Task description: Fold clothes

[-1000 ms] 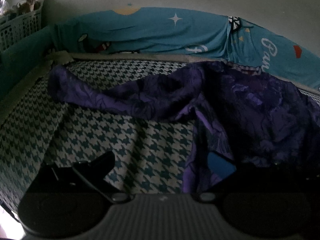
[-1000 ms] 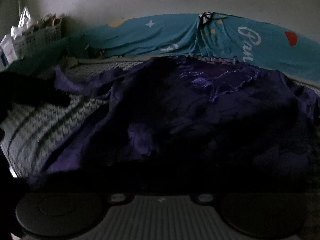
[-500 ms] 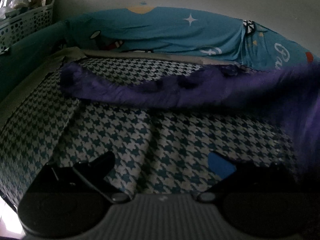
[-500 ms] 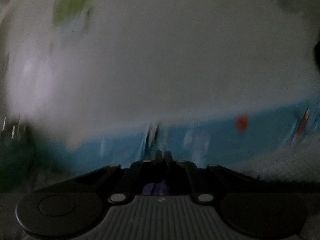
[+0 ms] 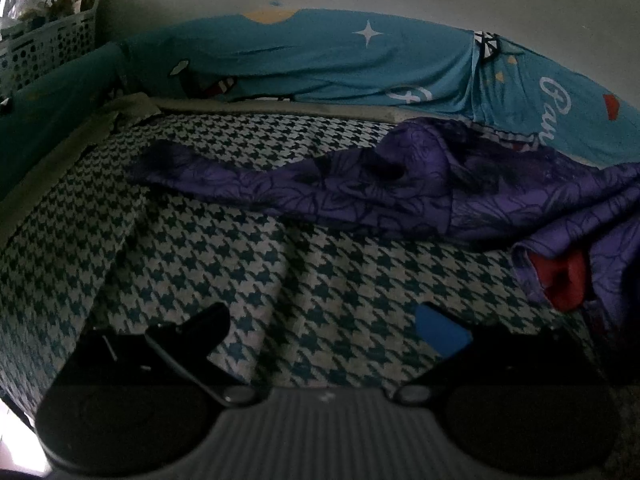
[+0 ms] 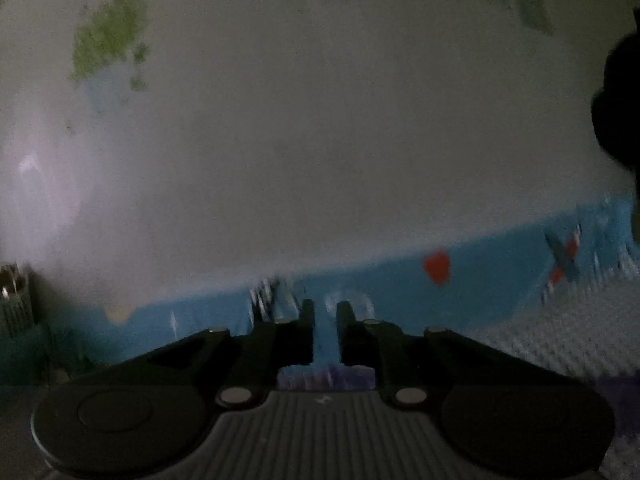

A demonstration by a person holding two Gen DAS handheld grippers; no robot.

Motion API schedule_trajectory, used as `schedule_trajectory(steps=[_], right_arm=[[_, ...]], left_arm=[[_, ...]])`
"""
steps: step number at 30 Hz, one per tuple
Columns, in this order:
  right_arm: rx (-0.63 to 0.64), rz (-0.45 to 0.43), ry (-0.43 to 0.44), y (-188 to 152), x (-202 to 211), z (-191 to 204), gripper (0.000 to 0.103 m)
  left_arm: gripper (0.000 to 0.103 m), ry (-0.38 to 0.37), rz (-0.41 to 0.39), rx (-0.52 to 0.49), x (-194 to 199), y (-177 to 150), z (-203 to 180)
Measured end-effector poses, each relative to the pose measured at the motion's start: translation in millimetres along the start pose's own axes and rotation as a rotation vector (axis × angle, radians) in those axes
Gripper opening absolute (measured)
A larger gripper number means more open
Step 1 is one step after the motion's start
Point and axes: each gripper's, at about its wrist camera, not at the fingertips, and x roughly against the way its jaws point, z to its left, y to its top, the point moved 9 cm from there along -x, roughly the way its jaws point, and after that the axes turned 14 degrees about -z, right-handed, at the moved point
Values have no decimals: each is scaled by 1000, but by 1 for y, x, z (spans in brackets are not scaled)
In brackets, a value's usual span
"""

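Note:
A purple patterned garment (image 5: 360,196) lies crumpled across the houndstooth bed sheet (image 5: 248,264), with one long part stretched to the left and its bulk heaped at the right edge. A red patch (image 5: 568,280) shows among the folds there. My left gripper (image 5: 320,328) hovers open over bare sheet, short of the garment, holding nothing. My right gripper (image 6: 325,332) points up at the wall, its fingers a narrow gap apart. A strip of purple cloth (image 6: 324,380) shows blurred below the finger bases; I cannot tell if it touches them.
A teal printed cover (image 5: 340,60) runs along the far side of the bed against a pale wall (image 6: 320,120). A white perforated basket (image 5: 48,52) stands at the far left corner. A dark shape (image 6: 620,100) intrudes at the right wrist view's right edge.
The right gripper swung up from the garment toward the wall, and its fingers, shut half a second ago, have parted slightly. The garment's lifted right side has dropped onto the bed.

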Motion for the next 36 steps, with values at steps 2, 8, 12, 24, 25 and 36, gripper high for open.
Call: schedule_trajectory(steps=[2, 8, 12, 24, 25, 36], right_arm=[[27, 54, -17, -19, 3, -12, 21], [43, 213, -81, -61, 8, -67, 29], [64, 296, -170, -75, 11, -115, 31], [-68, 445, -364, -100, 29, -227, 48], [-81, 466, -352, -104, 29, -227, 48], [-93, 468, -437, -122, 2, -255, 66]], left_arm=[[103, 1, 3, 0, -1, -1, -1], [103, -2, 12, -8, -3, -3, -6], [103, -10, 14, -11, -3, -3, -12], [103, -19, 30, -33, -11, -7, -32], [103, -19, 31, -34, -12, -7, -33], [103, -23, 51, -66, -20, -13, -46]])
